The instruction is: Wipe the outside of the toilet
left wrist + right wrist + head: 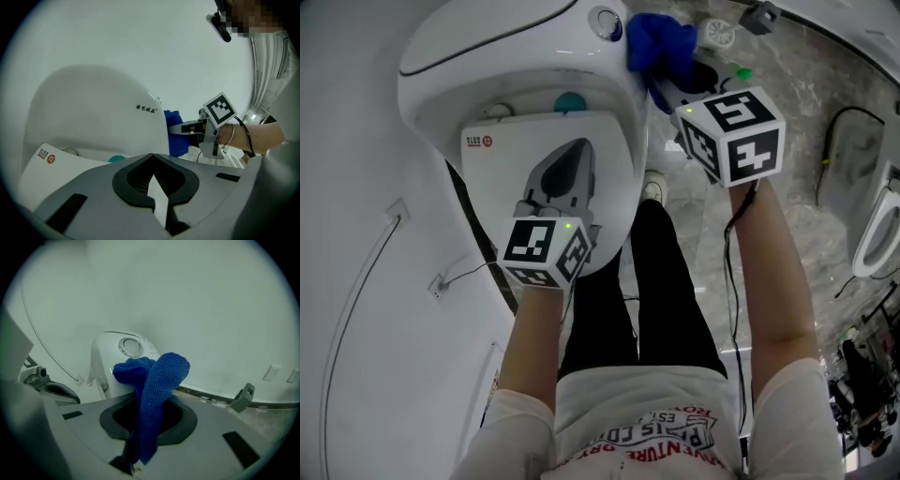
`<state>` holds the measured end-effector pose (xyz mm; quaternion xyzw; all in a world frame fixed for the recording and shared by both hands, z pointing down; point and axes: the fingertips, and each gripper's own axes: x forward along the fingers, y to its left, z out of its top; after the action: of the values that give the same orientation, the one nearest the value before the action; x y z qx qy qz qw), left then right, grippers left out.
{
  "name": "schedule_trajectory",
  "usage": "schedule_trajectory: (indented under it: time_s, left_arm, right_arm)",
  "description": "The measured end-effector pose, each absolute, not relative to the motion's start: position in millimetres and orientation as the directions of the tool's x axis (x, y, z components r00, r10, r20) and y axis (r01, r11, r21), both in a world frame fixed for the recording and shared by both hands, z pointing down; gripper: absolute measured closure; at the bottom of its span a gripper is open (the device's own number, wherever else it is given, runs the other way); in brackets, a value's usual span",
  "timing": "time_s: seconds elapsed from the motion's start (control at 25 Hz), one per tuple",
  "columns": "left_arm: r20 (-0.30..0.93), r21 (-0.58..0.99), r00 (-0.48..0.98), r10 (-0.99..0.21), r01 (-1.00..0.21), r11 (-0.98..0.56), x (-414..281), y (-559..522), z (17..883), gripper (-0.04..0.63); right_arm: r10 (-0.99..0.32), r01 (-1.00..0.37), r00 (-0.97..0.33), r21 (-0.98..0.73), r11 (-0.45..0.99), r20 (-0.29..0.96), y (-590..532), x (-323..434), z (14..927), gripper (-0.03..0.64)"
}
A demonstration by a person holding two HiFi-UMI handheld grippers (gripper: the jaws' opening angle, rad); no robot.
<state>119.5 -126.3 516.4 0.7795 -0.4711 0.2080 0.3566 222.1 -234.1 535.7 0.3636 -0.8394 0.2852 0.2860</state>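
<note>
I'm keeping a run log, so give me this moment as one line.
left gripper shut on toilet lid | right gripper shut on blue cloth | cloth beside tank near flush button

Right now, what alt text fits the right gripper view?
The right gripper is shut on a blue cloth that rises in front of the white toilet tank and its round flush button. White wall behind.
</note>
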Motion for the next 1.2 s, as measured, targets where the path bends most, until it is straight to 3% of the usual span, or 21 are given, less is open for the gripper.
schedule_trajectory:
  time_s: [0.4, 1.2]
  left_arm:
    - [0.655, 0.378, 0.557, -0.51, -0.827, -0.417, 126.4, -105.2, 521.1, 0.589]
    - [0.602, 0.426, 0.717, -0.352, -0.661, -0.618, 149.4, -13.0, 547.1, 0.589]
  right_arm:
    - [-0.383, -0.789, -0.57, -0.353, 0.503, 0.727, -171.9, 227.9, 576.9, 0.541]
    - [-0.387, -0.863, -0.502, -0.417, 0.285, 0.774, -14.6, 224.1, 670.7, 0.541]
